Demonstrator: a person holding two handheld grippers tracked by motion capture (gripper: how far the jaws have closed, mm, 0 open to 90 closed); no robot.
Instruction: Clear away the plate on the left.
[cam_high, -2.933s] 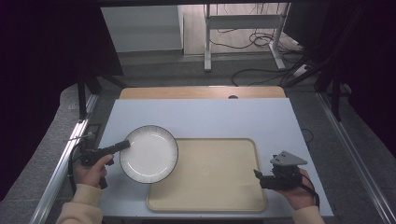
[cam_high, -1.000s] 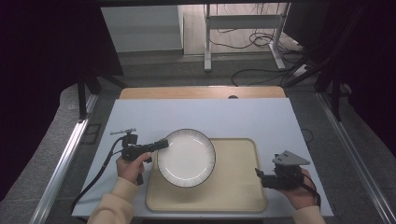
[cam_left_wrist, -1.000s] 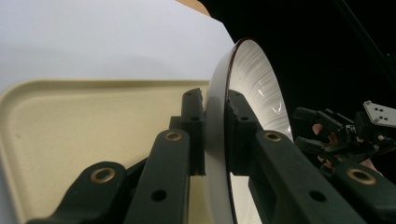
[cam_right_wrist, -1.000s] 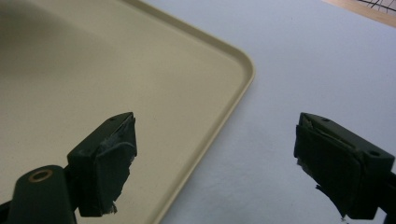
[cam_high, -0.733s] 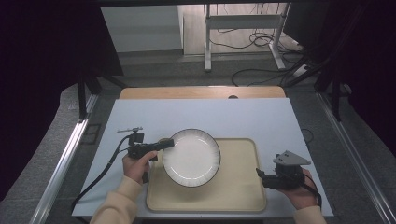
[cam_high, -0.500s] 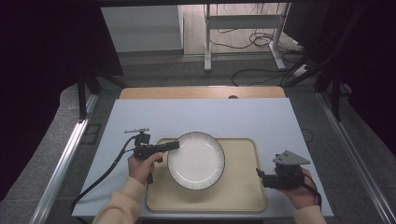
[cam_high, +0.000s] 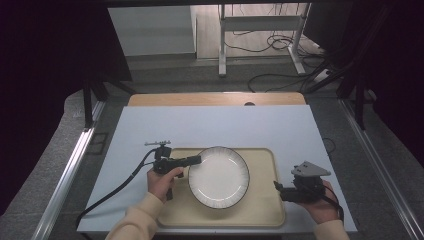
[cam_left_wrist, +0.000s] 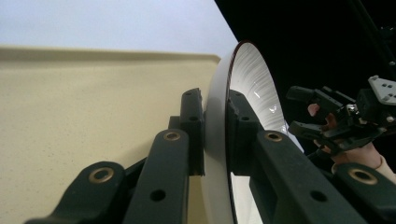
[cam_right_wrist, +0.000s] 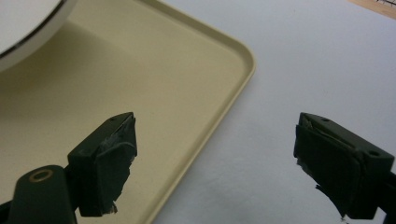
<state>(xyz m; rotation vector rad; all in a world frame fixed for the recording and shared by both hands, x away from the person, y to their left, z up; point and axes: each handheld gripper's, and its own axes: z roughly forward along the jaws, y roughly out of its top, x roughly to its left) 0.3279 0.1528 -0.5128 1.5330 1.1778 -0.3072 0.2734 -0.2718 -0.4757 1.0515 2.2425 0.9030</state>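
From up here I am seeing my left gripper clamping the left rim of the white plate, its jaws lying level and pointing right. The plate is sitting over the left half of the beige tray, which is lying on the pale blue table. My right gripper is hovering at the tray's right edge, pointing left, well apart from the plate. A black cable is trailing from the left gripper toward the table's near left corner.
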